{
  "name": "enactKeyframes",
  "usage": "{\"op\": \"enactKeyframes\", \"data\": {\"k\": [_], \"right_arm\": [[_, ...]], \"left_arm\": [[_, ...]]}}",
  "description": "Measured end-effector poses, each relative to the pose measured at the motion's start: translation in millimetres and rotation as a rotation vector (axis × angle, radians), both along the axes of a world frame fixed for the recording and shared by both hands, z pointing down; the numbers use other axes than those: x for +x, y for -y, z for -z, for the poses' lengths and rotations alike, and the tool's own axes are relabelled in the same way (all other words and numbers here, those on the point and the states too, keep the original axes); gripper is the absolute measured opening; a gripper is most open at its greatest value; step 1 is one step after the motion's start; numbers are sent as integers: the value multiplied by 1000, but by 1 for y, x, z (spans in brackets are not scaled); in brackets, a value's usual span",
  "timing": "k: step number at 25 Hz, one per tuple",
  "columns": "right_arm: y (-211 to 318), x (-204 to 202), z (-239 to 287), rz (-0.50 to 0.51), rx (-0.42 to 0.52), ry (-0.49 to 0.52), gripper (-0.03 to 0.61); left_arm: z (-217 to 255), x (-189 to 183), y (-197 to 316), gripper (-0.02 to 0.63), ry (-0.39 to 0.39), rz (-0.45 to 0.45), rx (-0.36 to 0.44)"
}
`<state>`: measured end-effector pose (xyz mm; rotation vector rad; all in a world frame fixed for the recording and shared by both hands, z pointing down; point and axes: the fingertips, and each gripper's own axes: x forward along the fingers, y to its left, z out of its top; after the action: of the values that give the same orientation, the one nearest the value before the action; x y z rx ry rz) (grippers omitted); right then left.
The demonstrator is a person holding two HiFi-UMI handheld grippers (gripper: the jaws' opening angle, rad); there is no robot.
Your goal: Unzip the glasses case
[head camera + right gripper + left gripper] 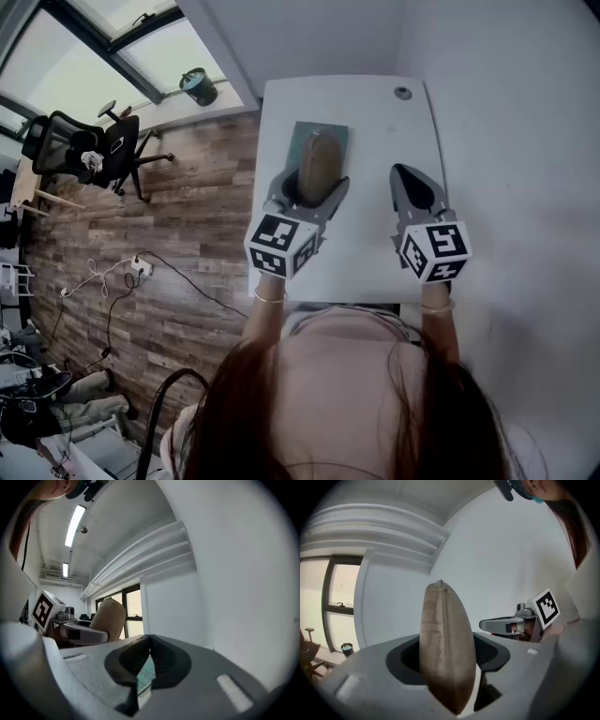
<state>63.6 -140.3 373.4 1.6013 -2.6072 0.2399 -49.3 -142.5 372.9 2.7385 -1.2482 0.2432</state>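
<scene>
A brown fabric glasses case (319,164) is raised on edge above a green mat (305,131) on the white table (375,122). My left gripper (309,187) is shut on the case's near end, one finger on each flat side. In the left gripper view the case (440,620) stands upright between the jaws of that gripper (449,656) and hides what is behind it. No zip pull shows in any view. My right gripper (409,173) hovers to the right, apart from the case. Its jaws (150,641) are shut with nothing between them, and the case (111,616) shows off to its left.
A small round fitting (402,93) sits in the table's far right corner. A white wall runs along the table's right side. On the wood floor to the left are an office chair (84,150), a bin (199,86) and loose cables (122,272).
</scene>
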Motion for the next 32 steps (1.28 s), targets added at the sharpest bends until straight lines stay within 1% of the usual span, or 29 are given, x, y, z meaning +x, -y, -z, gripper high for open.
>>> {"op": "enactKeyframes", "data": {"k": [5, 8, 10, 14, 18, 23, 26, 30, 32], "right_arm": [[6, 6, 0, -16, 32, 21, 3], [5, 7, 2, -32, 32, 40, 3], [2, 6, 0, -17, 23, 47, 3], [-7, 2, 2, 31, 15, 93, 3], [-8, -2, 2, 73, 4, 94, 3], [-7, -4, 1, 96, -19, 101, 3], [-7, -5, -1, 114, -9, 96, 3], [-7, -3, -1, 137, 6, 113, 3], [-7, -3, 1, 144, 15, 108, 3]], "left_arm": [[-6, 5, 1, 287, 9, -14, 2], [-6, 2, -1, 287, 13, -20, 0], [-8, 0, -3, 287, 14, -22, 1], [-10, -3, -4, 287, 21, -28, -1], [-10, -1, -3, 287, 31, -49, 0], [-15, 4, -3, 287, 94, -94, -2], [-20, 8, -6, 287, 123, -139, -9], [-28, 15, -9, 287, 195, -193, 2], [-28, 17, -9, 287, 212, -208, 11]]}}
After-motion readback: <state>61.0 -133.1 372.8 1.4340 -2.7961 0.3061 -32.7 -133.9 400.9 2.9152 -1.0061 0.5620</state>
